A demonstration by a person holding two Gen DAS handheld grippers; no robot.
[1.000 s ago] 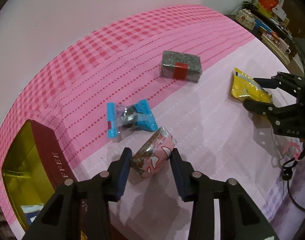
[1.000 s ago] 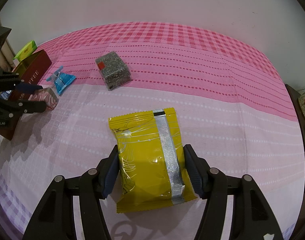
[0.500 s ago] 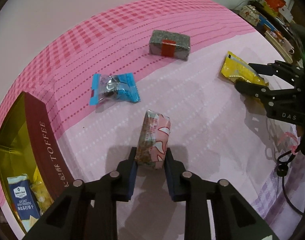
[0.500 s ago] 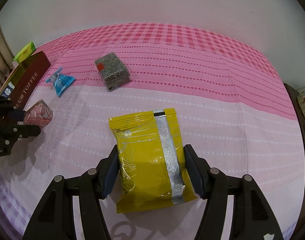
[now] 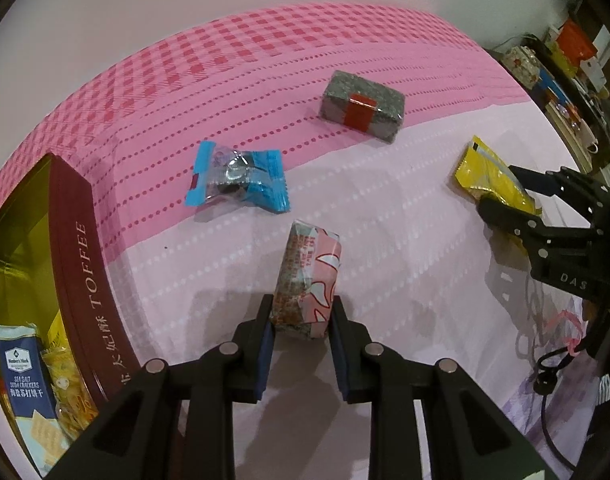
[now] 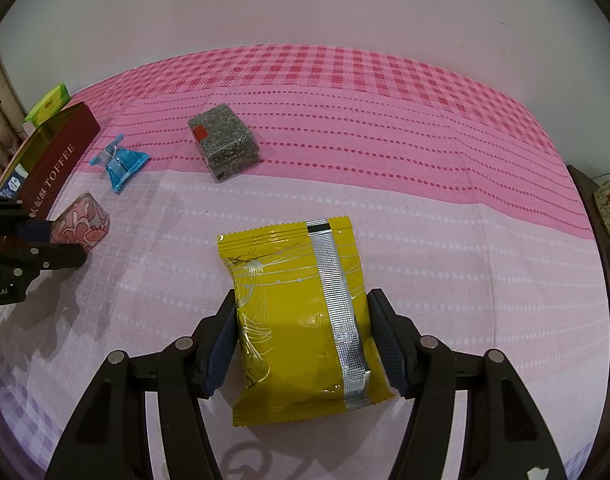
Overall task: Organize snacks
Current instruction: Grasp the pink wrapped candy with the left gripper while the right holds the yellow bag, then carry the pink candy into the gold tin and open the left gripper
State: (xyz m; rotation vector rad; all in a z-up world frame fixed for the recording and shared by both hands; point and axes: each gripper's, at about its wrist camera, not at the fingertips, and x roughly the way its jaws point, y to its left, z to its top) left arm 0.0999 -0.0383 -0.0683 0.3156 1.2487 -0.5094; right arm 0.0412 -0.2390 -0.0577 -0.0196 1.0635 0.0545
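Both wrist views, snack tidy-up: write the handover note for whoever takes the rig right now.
Left gripper: shut on the pink snack.
Right gripper: pads against the yellow packet, which lies on the tablecloth.
Toffee tin: holds a cracker pack and other snacks.
Left: both held items, plus the blue candy and grey block loose on the cloth.

A plain pale wall (image 6: pixel 305 4) stood behind the table. A cloth (image 6: pixel 425 168) covered the surface, pink check at the far side, paler pink nearer. A dark, cluttered shelf (image 5: pixel 565 64) stood to the right. Lighting was dim, indoor, casting soft shadows.
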